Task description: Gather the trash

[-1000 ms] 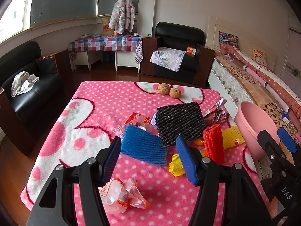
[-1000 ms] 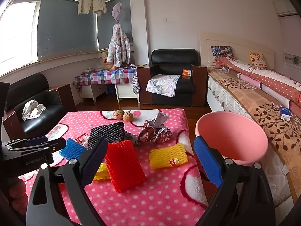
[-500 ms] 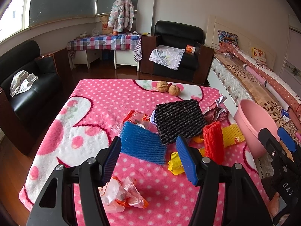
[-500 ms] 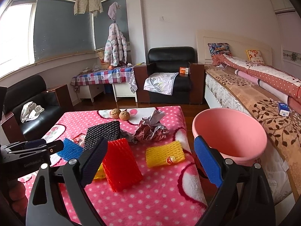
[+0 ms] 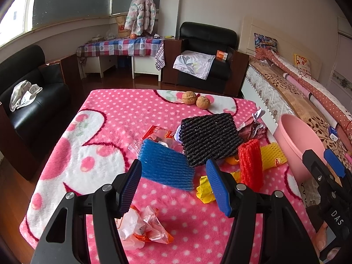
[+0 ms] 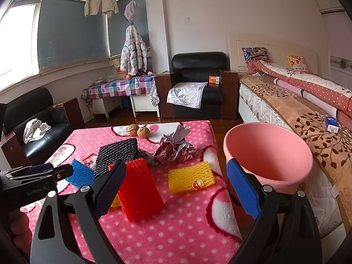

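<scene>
Done: nothing; my pink bin (image 6: 267,151) looks empty.
Left: all wrappers (image 5: 167,165) on the table's (image 5: 105,118) right half.
Grippers: left gripper (image 5: 173,189) and right gripper (image 6: 176,187) spread, grasping nothing.

Both grippers hang level above the table, side by side: left gripper (image 5: 173,187) and right gripper (image 6: 176,189) gape wide, empty.

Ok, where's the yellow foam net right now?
In the right wrist view, the yellow foam net lies on the pink blanket, between the red foam net and pink bucket.
</scene>
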`<action>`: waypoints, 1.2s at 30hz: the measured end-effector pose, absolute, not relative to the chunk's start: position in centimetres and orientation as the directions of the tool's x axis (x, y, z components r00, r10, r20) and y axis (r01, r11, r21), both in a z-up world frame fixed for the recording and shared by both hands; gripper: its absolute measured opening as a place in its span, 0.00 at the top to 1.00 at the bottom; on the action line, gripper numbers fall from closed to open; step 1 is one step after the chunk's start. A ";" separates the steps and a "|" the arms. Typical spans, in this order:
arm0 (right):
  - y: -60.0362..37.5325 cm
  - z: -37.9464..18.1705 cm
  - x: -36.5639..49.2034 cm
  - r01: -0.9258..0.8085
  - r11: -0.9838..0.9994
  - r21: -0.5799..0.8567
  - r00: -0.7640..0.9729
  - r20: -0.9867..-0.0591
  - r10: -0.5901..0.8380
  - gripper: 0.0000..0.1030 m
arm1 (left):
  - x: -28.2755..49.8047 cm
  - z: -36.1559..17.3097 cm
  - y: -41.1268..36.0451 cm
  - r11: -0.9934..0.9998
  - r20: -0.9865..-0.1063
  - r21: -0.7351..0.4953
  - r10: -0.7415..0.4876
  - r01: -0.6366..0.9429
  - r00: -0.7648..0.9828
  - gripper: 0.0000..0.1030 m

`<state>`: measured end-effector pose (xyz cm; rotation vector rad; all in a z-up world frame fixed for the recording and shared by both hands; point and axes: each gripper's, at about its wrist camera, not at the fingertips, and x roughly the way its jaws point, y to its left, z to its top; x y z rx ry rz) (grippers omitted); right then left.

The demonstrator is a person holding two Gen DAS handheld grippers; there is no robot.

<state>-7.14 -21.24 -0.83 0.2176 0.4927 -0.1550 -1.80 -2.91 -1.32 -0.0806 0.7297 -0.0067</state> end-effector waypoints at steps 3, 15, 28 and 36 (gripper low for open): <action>-21.3 -1.0 -7.1 0.199 0.965 0.170 0.867 -0.489 -0.092 0.10 | -1.7 -1.3 -2.7 0.997 -0.666 -0.081 -0.047 -0.009 0.745 0.41; -21.2 -1.9 -6.5 0.156 0.970 0.184 0.852 -0.522 -0.038 0.14 | -2.0 -0.9 -0.7 0.990 -0.644 -0.139 -0.118 0.037 0.756 0.41; -19.6 -2.8 -6.2 0.065 0.981 0.181 0.839 -0.543 0.045 0.17 | -3.7 -2.7 3.5 0.985 -0.683 -0.169 -0.138 0.029 0.717 0.41; -19.0 -3.5 -5.7 0.036 0.980 0.194 0.823 -0.563 0.081 0.17 | -4.0 -3.7 4.8 0.971 -0.697 -0.234 -0.194 0.036 0.690 0.42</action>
